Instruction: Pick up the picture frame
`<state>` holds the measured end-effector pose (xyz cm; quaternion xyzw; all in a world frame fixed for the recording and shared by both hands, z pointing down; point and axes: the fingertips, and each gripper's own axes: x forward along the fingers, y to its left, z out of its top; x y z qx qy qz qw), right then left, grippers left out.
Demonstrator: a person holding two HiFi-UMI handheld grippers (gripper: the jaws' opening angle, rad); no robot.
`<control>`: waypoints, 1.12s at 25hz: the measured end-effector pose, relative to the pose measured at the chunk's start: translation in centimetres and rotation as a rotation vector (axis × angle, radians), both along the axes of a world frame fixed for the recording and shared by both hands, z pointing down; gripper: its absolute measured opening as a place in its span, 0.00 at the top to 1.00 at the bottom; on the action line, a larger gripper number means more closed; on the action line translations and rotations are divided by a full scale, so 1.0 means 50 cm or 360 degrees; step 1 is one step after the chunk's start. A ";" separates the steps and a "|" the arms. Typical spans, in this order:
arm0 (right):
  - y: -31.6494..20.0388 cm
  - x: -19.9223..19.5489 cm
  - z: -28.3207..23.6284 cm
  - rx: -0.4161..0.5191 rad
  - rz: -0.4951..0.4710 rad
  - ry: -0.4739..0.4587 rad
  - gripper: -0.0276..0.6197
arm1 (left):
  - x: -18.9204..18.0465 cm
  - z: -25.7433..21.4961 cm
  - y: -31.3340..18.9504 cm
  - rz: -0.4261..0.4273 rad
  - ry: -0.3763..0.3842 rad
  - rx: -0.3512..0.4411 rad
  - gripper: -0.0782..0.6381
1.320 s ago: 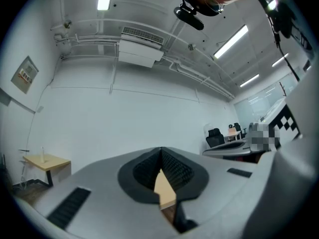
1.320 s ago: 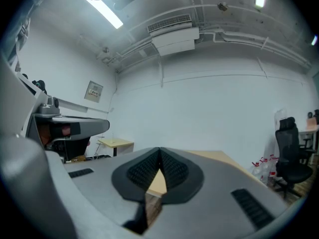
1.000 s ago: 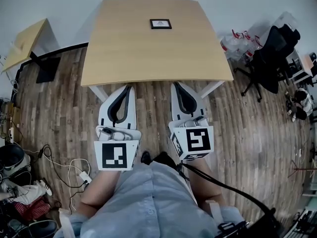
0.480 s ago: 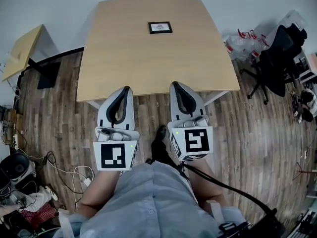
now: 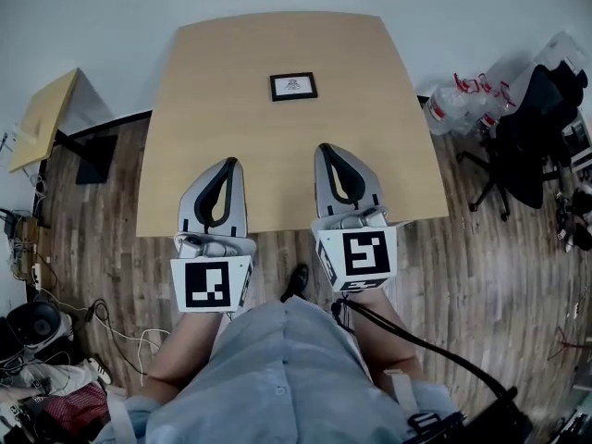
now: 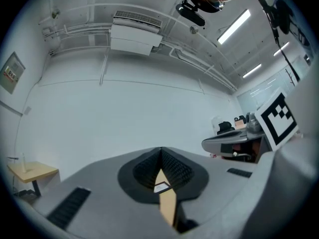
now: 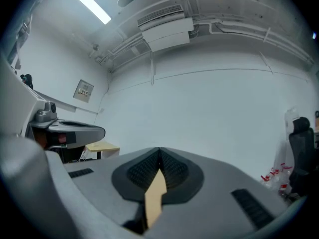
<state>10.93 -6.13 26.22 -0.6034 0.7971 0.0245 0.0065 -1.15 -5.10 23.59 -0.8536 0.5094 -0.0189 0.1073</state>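
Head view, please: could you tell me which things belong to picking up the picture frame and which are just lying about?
For the job: picture frame, the table it lies on, left gripper, right gripper, both shut.
Lying about: office chair, plastic bags, small side table, floor cables.

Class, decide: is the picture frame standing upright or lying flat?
Lying flat: the picture frame shows its whole face upward on the table, seen from above.

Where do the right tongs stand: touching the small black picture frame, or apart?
Apart. Head view shows bare wooden tabletop between right tongs and black picture frame.
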 end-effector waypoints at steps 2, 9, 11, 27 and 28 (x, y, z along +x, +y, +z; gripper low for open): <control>-0.039 0.016 -0.010 0.0020 -0.0010 -0.0021 0.95 | 0.016 -0.017 -0.030 -0.0010 -0.0011 0.0036 0.89; -0.142 0.046 -0.019 0.0033 -0.0065 -0.0060 0.95 | 0.055 -0.046 -0.115 -0.0064 0.0006 0.0062 0.89; -0.155 0.045 -0.013 0.0018 -0.0084 -0.0072 0.95 | 0.056 -0.043 -0.123 -0.0087 0.0005 0.0045 0.89; -0.307 -0.005 0.061 -0.0147 -0.0060 0.0009 0.95 | -0.024 0.018 -0.266 -0.0140 0.0110 -0.0101 0.89; -0.319 -0.004 0.065 -0.0161 -0.0048 0.0016 0.95 | -0.027 0.021 -0.277 -0.0137 0.0115 -0.0116 0.89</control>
